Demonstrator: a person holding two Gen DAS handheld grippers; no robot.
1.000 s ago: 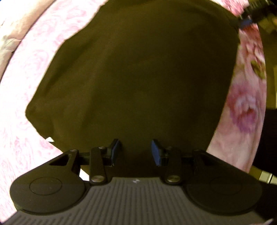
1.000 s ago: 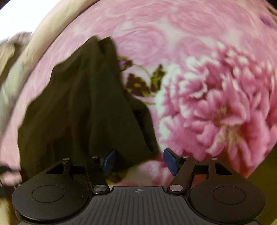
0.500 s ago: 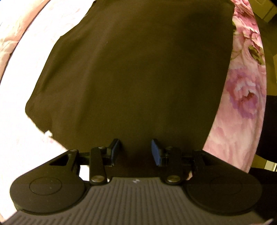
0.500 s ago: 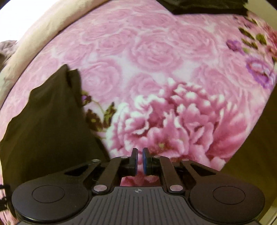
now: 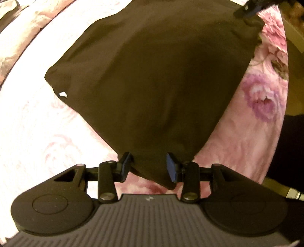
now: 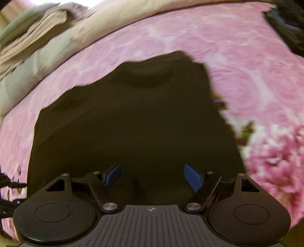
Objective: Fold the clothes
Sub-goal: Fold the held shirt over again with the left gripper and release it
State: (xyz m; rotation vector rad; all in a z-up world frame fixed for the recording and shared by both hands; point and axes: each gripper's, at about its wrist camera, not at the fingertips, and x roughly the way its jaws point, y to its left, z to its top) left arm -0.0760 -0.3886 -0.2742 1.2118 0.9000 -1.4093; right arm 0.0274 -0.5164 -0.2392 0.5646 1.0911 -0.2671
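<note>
A dark olive-black garment (image 5: 152,76) lies spread flat on a pink floral bedspread (image 5: 247,136). My left gripper (image 5: 149,166) points steeply down over the garment's near corner. Its jaws stand partly apart, the cloth lies between and under them, and the pads do not press it. At the garment's far right corner my right gripper (image 5: 250,8) shows at the top edge. In the right wrist view the garment (image 6: 133,117) fills the middle. My right gripper (image 6: 153,175) hangs over it with its jaws opening wide, and nothing is pinched between the blue pads (image 6: 192,177).
Folded beige and grey bedding (image 6: 34,34) is piled at the back left of the bed. Another dark item (image 6: 285,24) lies at the far right. The bed's edge (image 5: 285,79) runs down the right of the left wrist view, with a dark shape (image 5: 285,144) beyond it.
The right gripper closed over bare bedspread, then swung back over the dark garment and opened wide. The left gripper shifted and rolled, so the garment's corner now sits between its fingers.
</note>
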